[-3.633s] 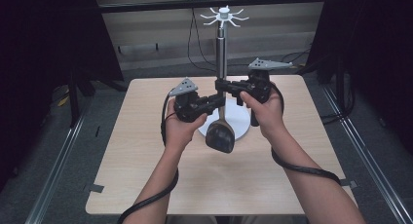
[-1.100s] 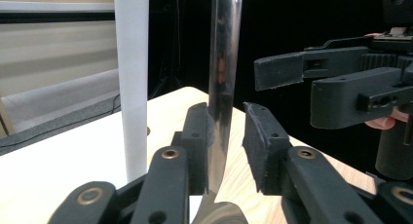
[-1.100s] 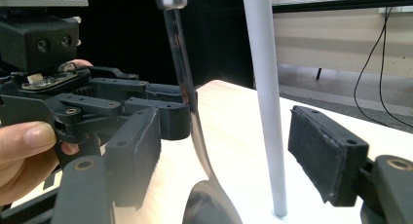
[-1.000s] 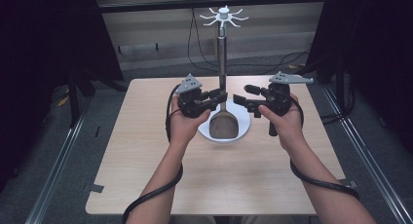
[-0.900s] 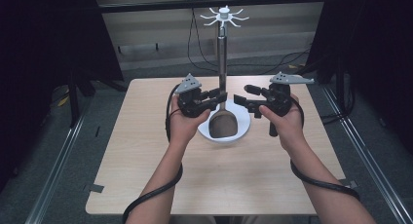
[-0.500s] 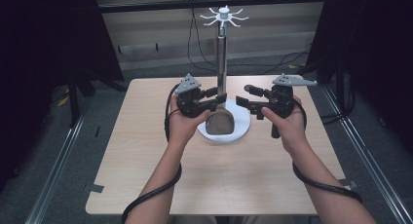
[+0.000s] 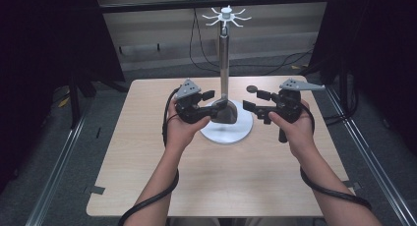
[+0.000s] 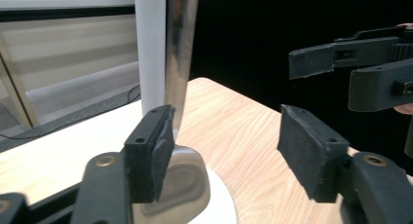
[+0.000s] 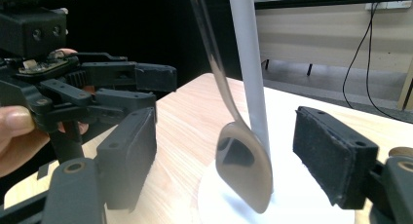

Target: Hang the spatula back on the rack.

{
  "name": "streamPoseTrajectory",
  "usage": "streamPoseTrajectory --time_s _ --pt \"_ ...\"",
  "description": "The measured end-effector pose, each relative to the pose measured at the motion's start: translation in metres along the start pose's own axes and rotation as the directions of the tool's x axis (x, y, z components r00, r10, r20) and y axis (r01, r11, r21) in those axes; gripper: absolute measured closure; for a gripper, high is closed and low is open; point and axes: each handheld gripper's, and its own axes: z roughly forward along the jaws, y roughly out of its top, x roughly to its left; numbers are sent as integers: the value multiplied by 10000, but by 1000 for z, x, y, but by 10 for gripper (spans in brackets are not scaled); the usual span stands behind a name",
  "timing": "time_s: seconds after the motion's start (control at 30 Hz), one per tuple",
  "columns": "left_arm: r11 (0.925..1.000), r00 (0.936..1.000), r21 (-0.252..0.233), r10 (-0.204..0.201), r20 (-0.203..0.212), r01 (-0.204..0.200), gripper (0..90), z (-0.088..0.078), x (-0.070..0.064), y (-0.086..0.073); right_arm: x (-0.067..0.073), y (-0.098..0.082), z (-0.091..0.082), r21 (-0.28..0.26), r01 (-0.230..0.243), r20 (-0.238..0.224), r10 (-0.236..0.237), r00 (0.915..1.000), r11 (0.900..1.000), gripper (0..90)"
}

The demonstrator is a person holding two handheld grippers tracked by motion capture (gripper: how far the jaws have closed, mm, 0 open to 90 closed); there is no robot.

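Note:
A metal spoon (image 7: 227,113) hangs along the grey pole (image 7: 224,64) of a rack, its bowl just above the white round base (image 7: 231,135). My left gripper (image 7: 215,104) is open at the spoon from the left. Its jaws have just been opening. In the left gripper view the spoon (image 8: 181,63) stands by one pad (image 8: 148,151), far from the other pad (image 8: 311,158); gripper (image 8: 229,151). My right gripper (image 7: 251,100) is open, right of the pole. In the right gripper view the spoon bowl (image 9: 243,170) hangs beyond the wide-apart jaws of the gripper (image 9: 234,158).
The rack's white hooks (image 7: 226,17) spread at the top of the pole. The wooden table (image 7: 147,186) has bare room in front and at both sides. Cables trail from both grippers along the forearms. Dark curtains and metal rails flank the table.
The left jaws, shut on the spoon a second ago, have opened. The spoon's bowl now hangs close to the pole. The right hand has drifted slightly to the right.

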Motion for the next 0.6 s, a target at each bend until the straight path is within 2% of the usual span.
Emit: streamPoseTrajectory --time_s 0.13,0.2,0.3,0.4,0.6 --pt "9997 9999 202 122 -100 -120 327 -5 1 -7 -2 -6 -2 96 -21 38 20 10000 10000 229" --pt "9995 9995 305 96 -285 -88 303 -8 0 -12 -4 -10 -4 166 25 51 -26 10000 9999 225" --pt "9994 9999 346 -1 -162 7 281 -11 1 -21 -6 -16 -7 223 18 107 -21 9999 9998 221" --pt "9992 9996 412 10 -295 2 245 -13 0 -30 -10 -22 -10 287 -28 152 24 9999 9996 212" --pt "9988 9993 492 39 -382 -20 236 -14 -1 -37 -13 -31 -14 464 -37 279 24 9996 9989 195"
